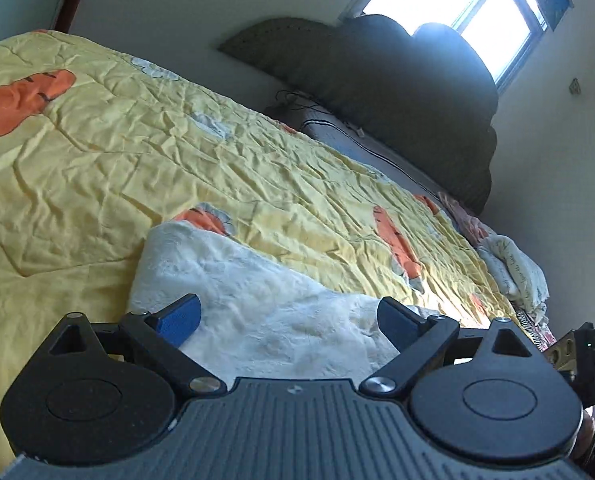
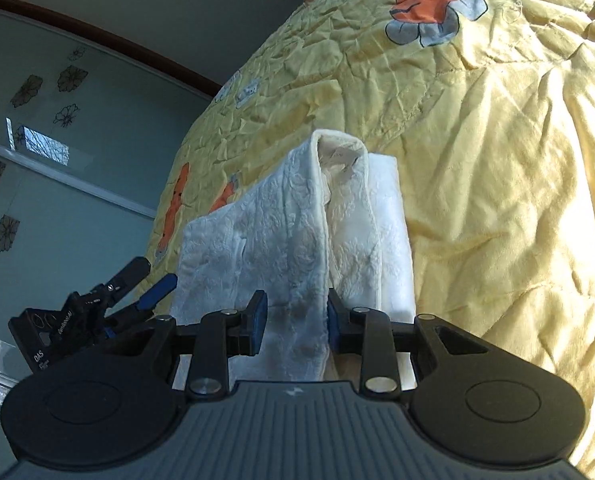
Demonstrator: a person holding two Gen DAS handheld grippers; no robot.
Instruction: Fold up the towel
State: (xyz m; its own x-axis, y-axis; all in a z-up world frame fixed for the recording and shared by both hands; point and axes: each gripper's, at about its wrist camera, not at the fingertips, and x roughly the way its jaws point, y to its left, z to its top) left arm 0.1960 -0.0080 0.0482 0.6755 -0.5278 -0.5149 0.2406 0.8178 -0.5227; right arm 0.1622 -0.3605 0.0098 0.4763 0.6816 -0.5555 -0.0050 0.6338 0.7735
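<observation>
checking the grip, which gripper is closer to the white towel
Right. The right gripper is shut on a raised fold of the white towel. The left gripper is open, with the towel between its fingers but not clamped.

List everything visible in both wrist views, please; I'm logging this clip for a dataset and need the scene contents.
towel: 1, white, partly folded on the quilt, one fold raised between the right gripper's fingers
quilt: 1, yellow with orange and grey cartoon prints, covering the bed
cushions: dark olive pile, at the far end of the bed under the window
window: 1, bright, on the far wall
patterned cloth: bundled, pale with print, at the bed's right edge
wardrobe doors: grey-green with flower decals, beside the bed
left gripper: 1, black with blue pads, open over the towel
right gripper: 1, black with blue pads, shut on the towel
</observation>
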